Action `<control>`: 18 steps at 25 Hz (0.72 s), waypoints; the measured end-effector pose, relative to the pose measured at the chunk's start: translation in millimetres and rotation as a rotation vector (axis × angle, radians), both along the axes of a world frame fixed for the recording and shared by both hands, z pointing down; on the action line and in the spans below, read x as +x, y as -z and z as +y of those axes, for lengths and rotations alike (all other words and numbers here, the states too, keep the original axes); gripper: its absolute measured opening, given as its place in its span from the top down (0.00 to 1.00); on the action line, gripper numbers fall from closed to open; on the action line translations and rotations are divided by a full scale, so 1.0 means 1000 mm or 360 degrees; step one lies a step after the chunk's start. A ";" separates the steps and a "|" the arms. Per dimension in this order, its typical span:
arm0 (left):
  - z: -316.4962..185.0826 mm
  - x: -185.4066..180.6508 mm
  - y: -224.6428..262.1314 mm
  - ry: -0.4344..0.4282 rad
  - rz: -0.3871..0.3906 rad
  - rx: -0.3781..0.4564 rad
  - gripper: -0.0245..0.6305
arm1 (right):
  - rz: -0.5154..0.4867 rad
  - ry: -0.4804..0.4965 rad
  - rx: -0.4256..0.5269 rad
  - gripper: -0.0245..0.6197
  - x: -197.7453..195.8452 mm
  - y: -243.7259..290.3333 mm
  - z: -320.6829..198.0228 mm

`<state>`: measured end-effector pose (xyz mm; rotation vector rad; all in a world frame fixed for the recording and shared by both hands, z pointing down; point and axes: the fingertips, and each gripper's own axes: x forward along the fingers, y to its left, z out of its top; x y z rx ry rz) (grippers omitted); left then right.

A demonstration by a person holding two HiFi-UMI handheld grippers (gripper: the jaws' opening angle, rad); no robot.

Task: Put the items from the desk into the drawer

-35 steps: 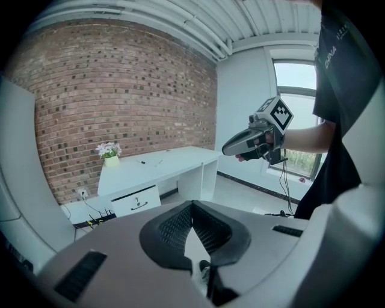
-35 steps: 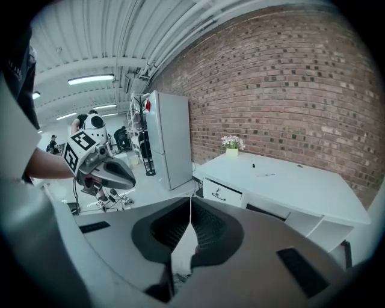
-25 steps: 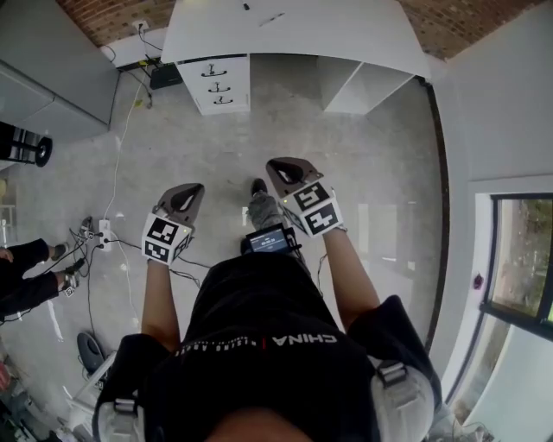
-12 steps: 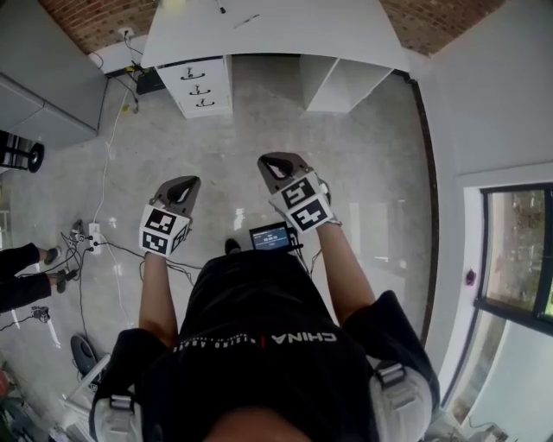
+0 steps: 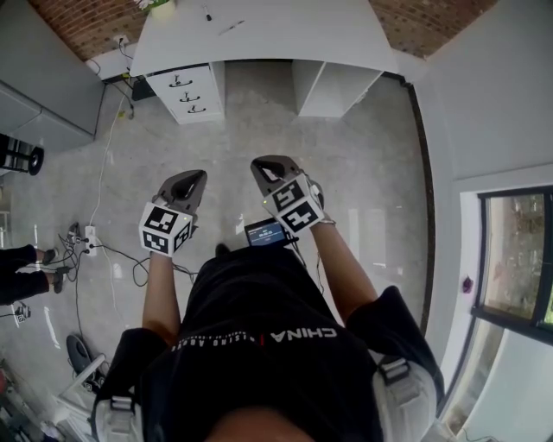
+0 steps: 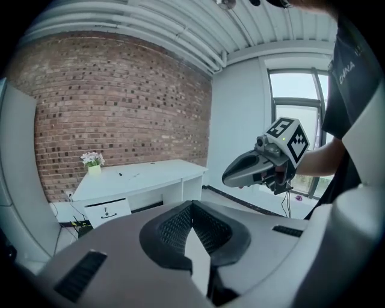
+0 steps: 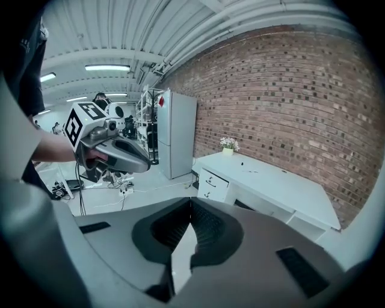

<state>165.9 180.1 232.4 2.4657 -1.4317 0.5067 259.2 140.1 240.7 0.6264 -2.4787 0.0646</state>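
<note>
A white desk [image 5: 276, 34] stands far ahead against the brick wall, with a three-drawer unit [image 5: 186, 91] under its left end, all drawers closed. On its top lie a pen [image 5: 207, 15], a thin stick-like item [image 5: 232, 28] and a small flower pot [image 5: 155, 4]. My left gripper [image 5: 192, 179] and right gripper [image 5: 263, 166] are held side by side over the floor, well short of the desk, both shut and holding nothing. In the left gripper view the jaws [image 6: 192, 204] meet, and the desk [image 6: 144, 177] lies beyond. The right gripper view shows closed jaws [image 7: 191, 201] and the drawers [image 7: 210, 183].
A power strip with cables [image 5: 86, 242] lies on the floor at the left, near another person's legs [image 5: 22, 268]. A grey cabinet [image 5: 43, 86] lines the left wall. An open shelf bay [image 5: 328, 86] sits under the desk's right end. A window [image 5: 518, 250] is at the right.
The desk has come further into view and nearer as the person walks toward it. Both grippers stay shut and empty, side by side.
</note>
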 end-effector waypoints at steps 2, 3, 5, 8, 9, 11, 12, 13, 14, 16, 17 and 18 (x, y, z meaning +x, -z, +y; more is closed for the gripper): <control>-0.002 0.007 0.005 -0.0001 -0.0022 0.0015 0.94 | -0.0014 0.0012 0.0011 0.94 0.001 0.003 -0.003; -0.002 0.009 0.005 -0.0004 -0.0053 0.0023 0.94 | -0.0023 0.0014 0.0013 0.94 0.001 0.004 -0.004; -0.002 0.010 0.006 -0.0004 -0.0109 0.0036 0.94 | -0.0049 0.0014 0.0005 0.94 -0.002 0.006 -0.004; -0.001 0.006 0.006 0.0008 -0.0145 0.0044 0.94 | -0.0079 0.0020 -0.0022 0.94 -0.011 0.008 -0.001; -0.001 0.005 0.006 0.0009 -0.0146 0.0049 0.94 | -0.0078 0.0024 -0.0025 0.94 -0.013 0.008 0.000; -0.001 0.004 0.005 0.0013 -0.0149 0.0052 0.94 | -0.0073 0.0035 -0.0022 0.94 -0.017 0.007 0.001; -0.001 0.004 0.005 0.0016 -0.0151 0.0052 0.94 | -0.0072 0.0039 -0.0019 0.94 -0.018 0.007 0.002; -0.001 0.004 0.005 0.0018 -0.0153 0.0053 0.94 | -0.0072 0.0041 -0.0017 0.94 -0.018 0.008 0.002; -0.001 0.005 0.005 0.0019 -0.0157 0.0055 0.94 | -0.0072 0.0039 -0.0017 0.94 -0.018 0.008 0.002; 0.000 0.006 0.004 0.0022 -0.0169 0.0054 0.94 | -0.0070 0.0028 -0.0023 0.94 -0.017 0.007 0.002; 0.000 0.005 0.003 0.0026 -0.0172 0.0051 0.94 | -0.0068 0.0021 -0.0027 0.94 -0.017 0.007 0.001; -0.001 0.005 0.003 0.0033 -0.0170 0.0047 0.94 | -0.0068 0.0016 -0.0031 0.94 -0.017 0.006 0.001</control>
